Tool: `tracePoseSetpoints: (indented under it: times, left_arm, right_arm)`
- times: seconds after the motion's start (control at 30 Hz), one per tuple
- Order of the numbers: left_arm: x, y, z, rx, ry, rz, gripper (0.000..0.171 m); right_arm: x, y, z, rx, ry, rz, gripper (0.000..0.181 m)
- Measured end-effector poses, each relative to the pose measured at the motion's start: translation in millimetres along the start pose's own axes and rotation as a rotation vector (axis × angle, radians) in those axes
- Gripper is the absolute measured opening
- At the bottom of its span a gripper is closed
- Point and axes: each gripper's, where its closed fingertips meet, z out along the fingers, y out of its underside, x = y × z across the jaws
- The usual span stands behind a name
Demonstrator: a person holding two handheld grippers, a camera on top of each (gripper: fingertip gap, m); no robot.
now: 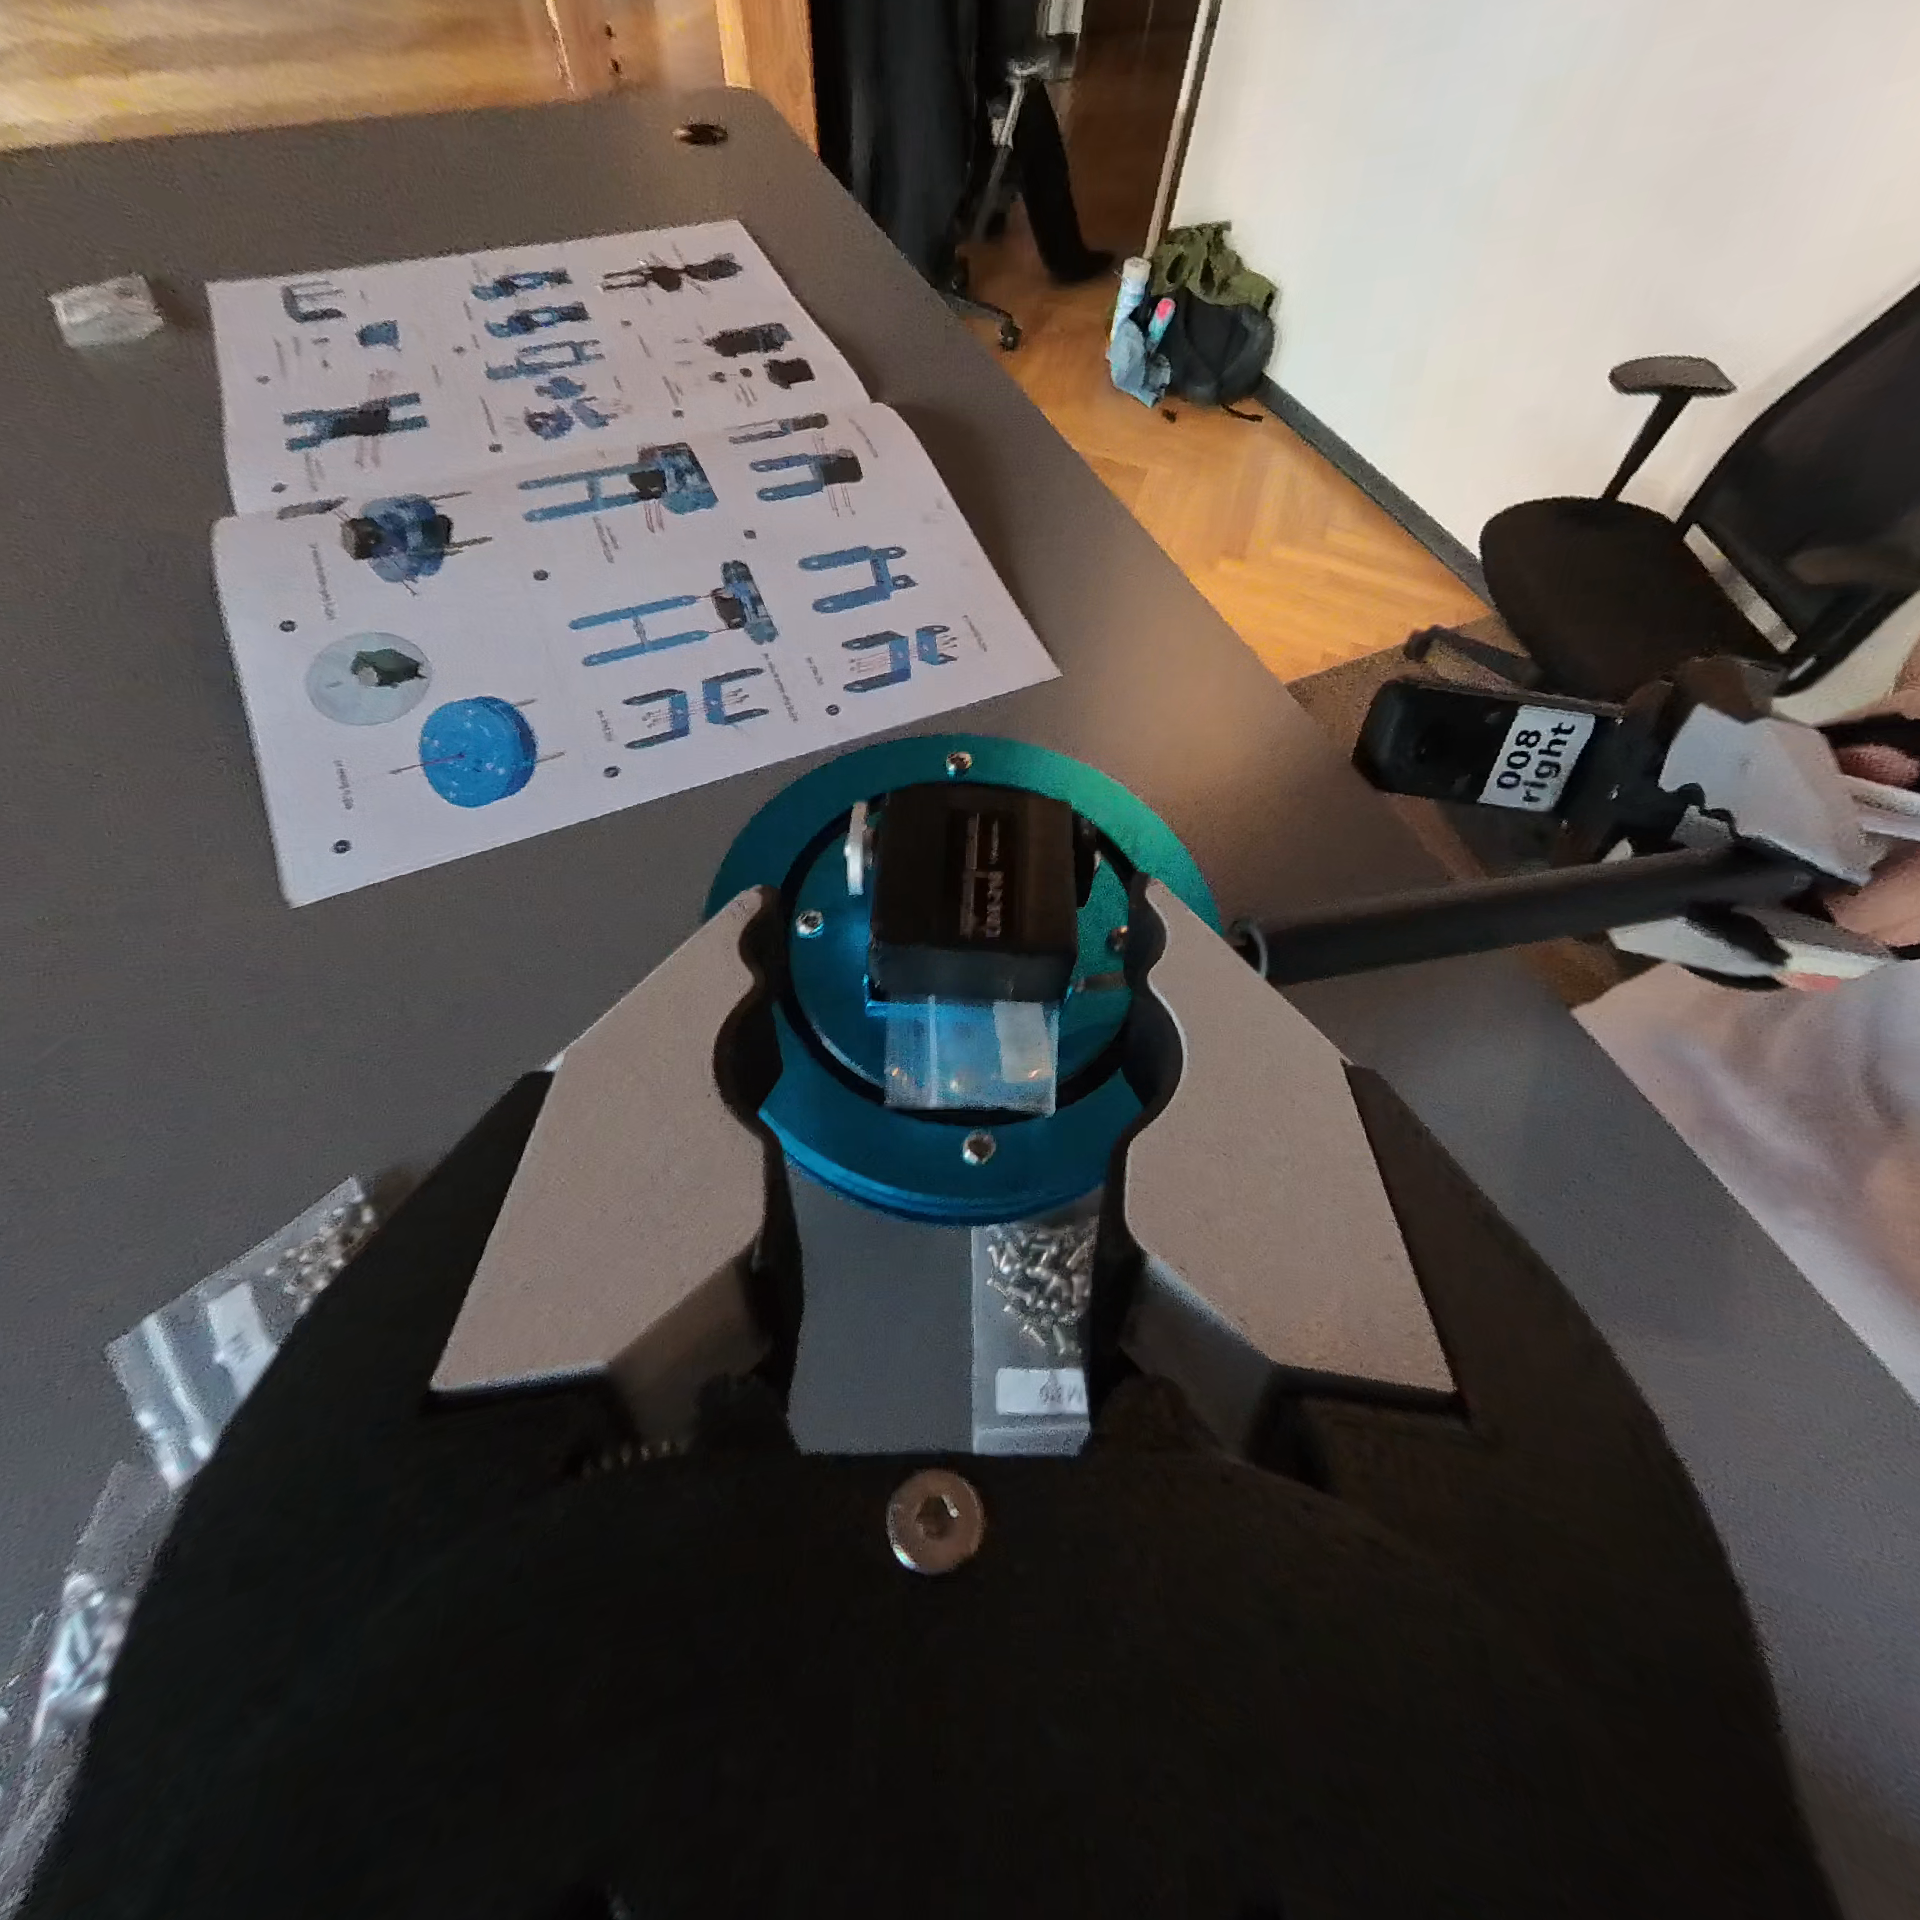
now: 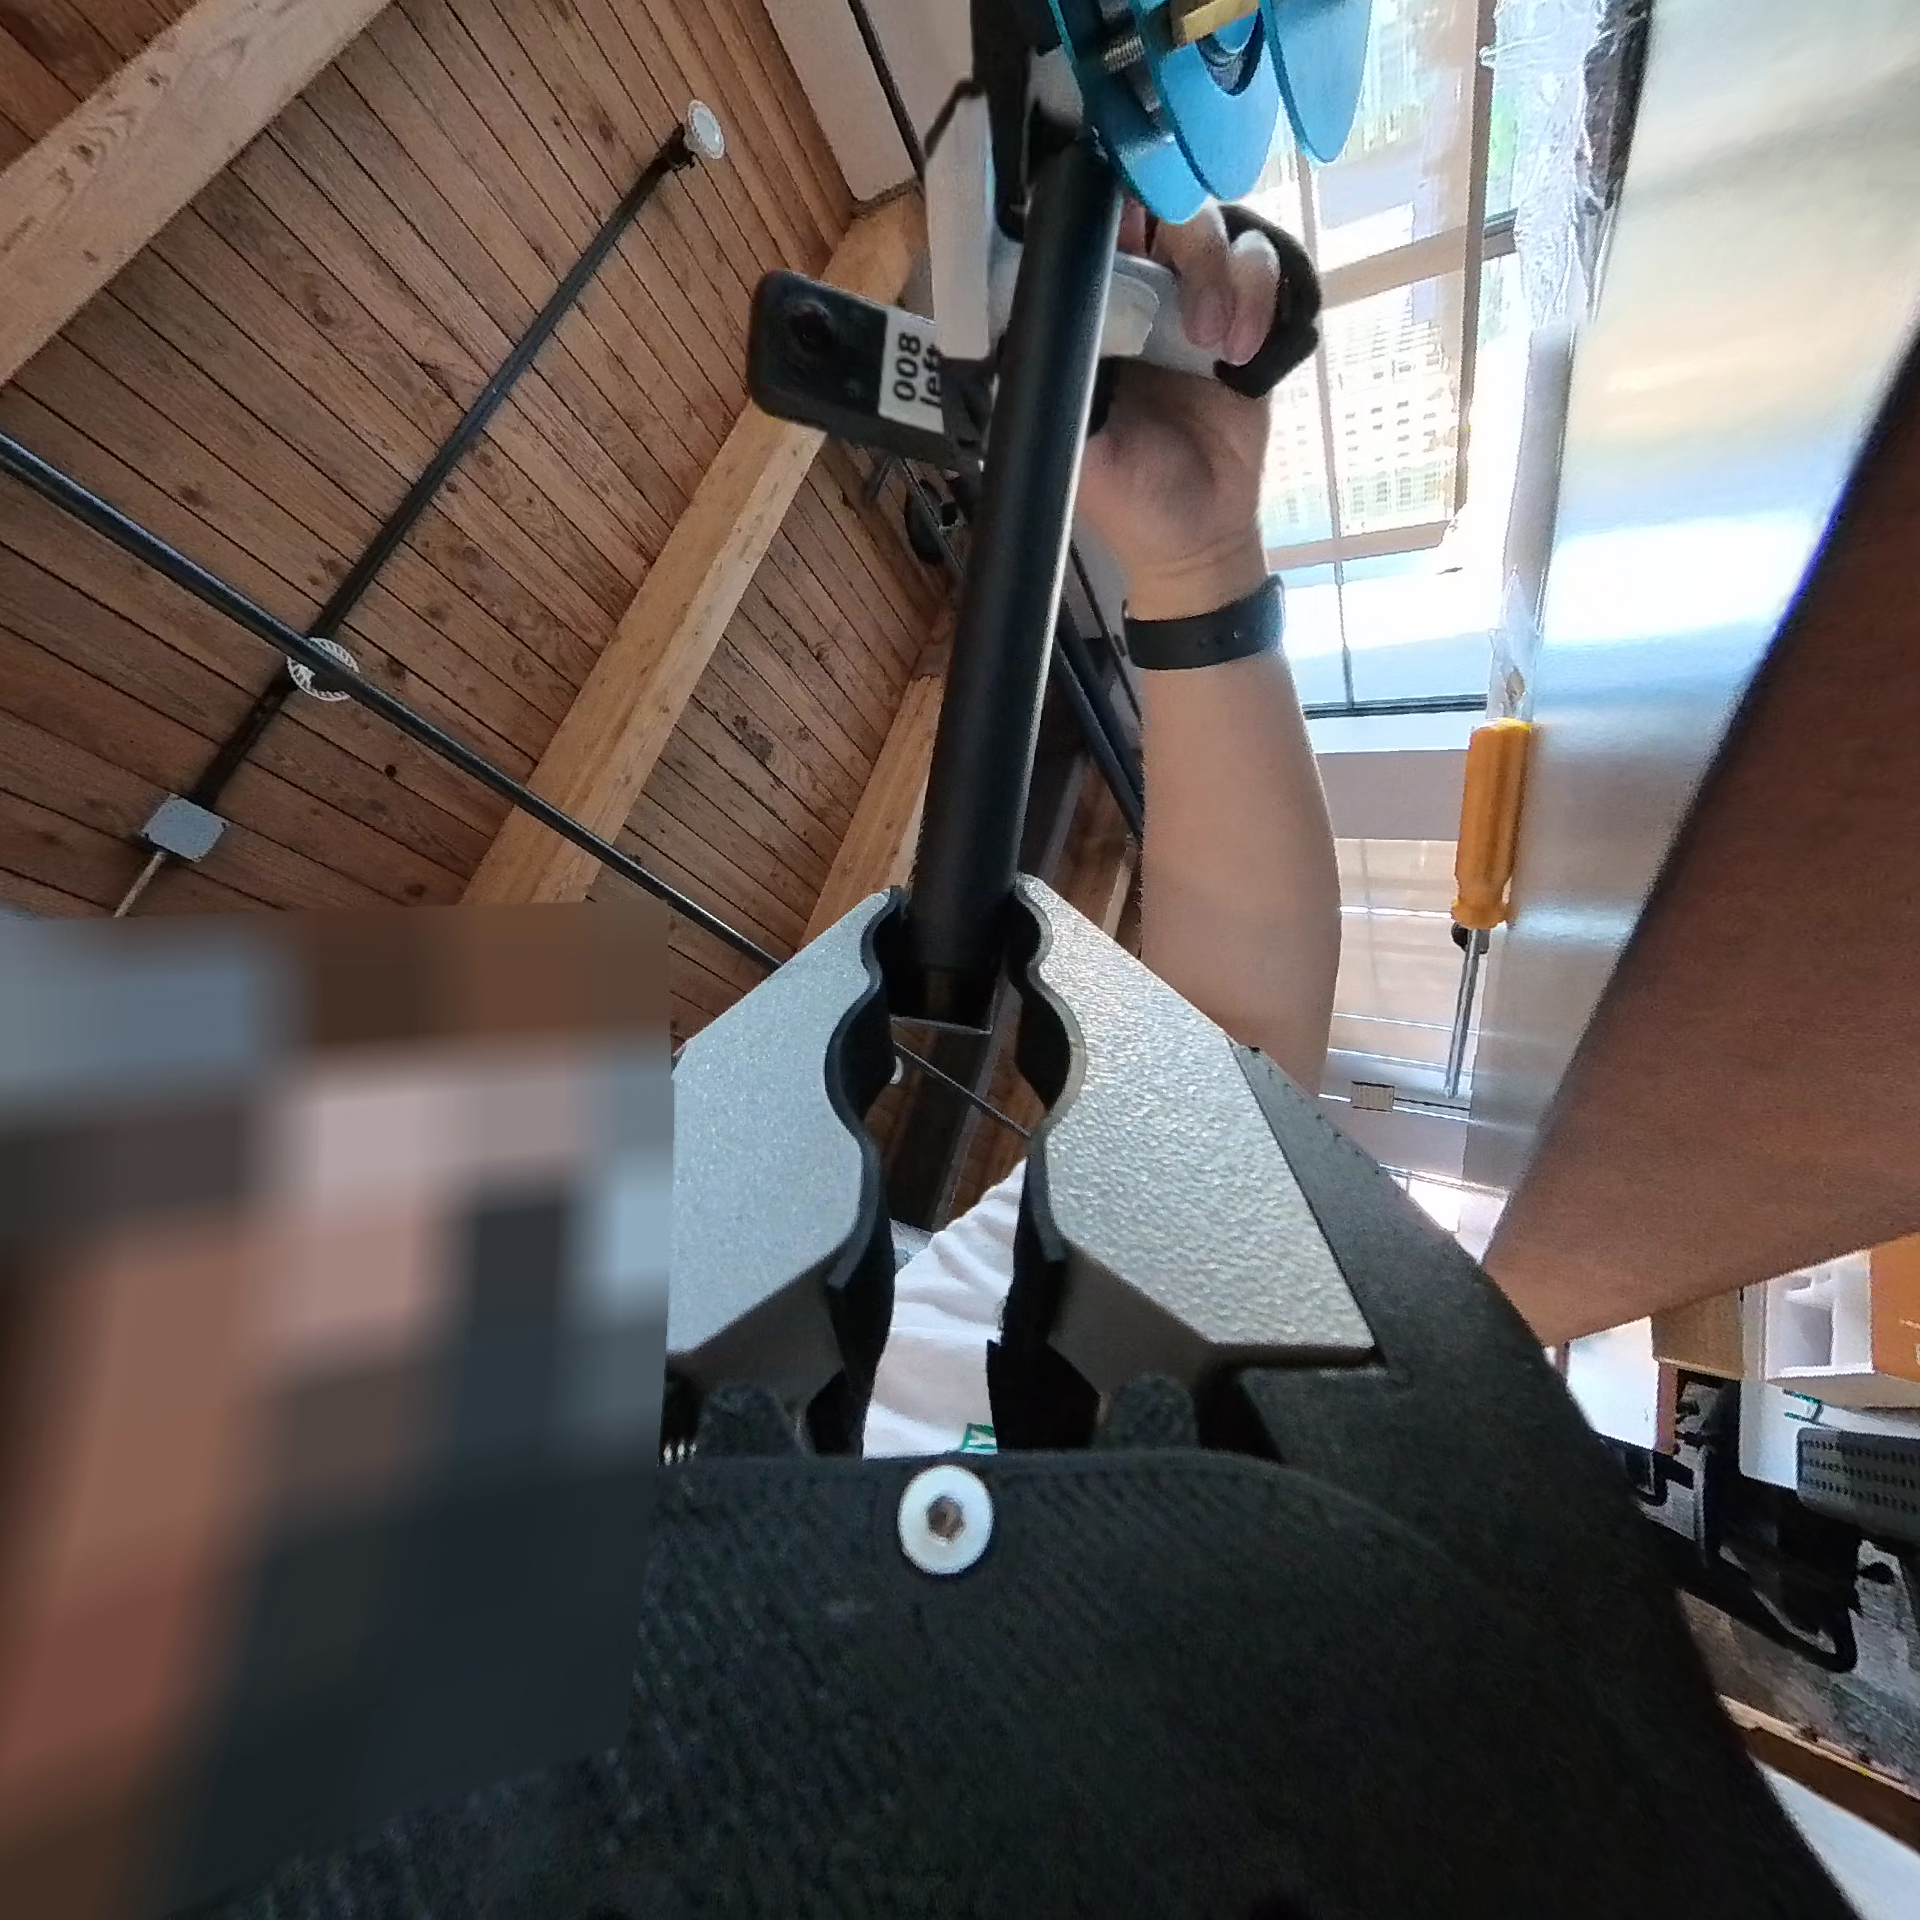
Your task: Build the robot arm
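Observation:
My left gripper [image 1: 951, 904] is shut on a blue round metal assembly [image 1: 935, 1143] and holds it above the grey table [image 1: 208, 1039]. A black servo block [image 1: 977, 894] sits on top of the assembly. My right gripper [image 2: 956, 914] is shut on a long black tool handle [image 2: 1018, 582]. It also shows at the right of the left wrist view [image 1: 1714, 873]. There the tool [image 1: 1507, 914] points at the assembly's right side, with its tip beside my left gripper's right finger. Contact cannot be told. In the right wrist view the blue discs [image 2: 1195, 104] are at the top.
Two printed instruction sheets [image 1: 582, 540] lie on the table beyond the assembly. Bags of small screws lie below the gripper [image 1: 1039, 1299] and at the left [image 1: 229, 1330]. An orange screwdriver [image 2: 1486, 831] lies on the table. A black office chair [image 1: 1662, 561] stands off the table's right edge.

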Motion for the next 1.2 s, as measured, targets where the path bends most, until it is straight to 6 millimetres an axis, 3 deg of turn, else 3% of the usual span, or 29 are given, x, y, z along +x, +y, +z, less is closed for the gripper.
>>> tracePoseSetpoints:
  times: [0.17,0.47,0.53,0.93,1.2]
  left_arm:
    - [0.3,4.8,15.5,-0.104,-0.030,0.028,0.067]
    - [1.8,18.2,17.7,-0.177,-0.010,-0.023,0.055]
    - [5.2,19.1,18.2,-0.179,0.009,-0.041,0.047]
    - [3.8,17.9,20.4,-0.169,-0.054,-0.091,0.046]
    - [3.2,16.8,22.1,-0.156,-0.081,-0.118,0.046]
  right_arm:
    - [0.8,-0.6,-0.7,0.004,0.002,-0.001,0.017]
    - [2.0,0.3,-0.2,0.000,0.007,-0.001,0.016]
    - [2.1,0.6,0.4,-0.002,0.008,-0.003,0.016]
    - [-0.3,0.8,-1.0,0.002,-0.005,0.002,0.017]
    - [-7.0,-2.2,-3.8,0.034,-0.114,0.110,0.016]
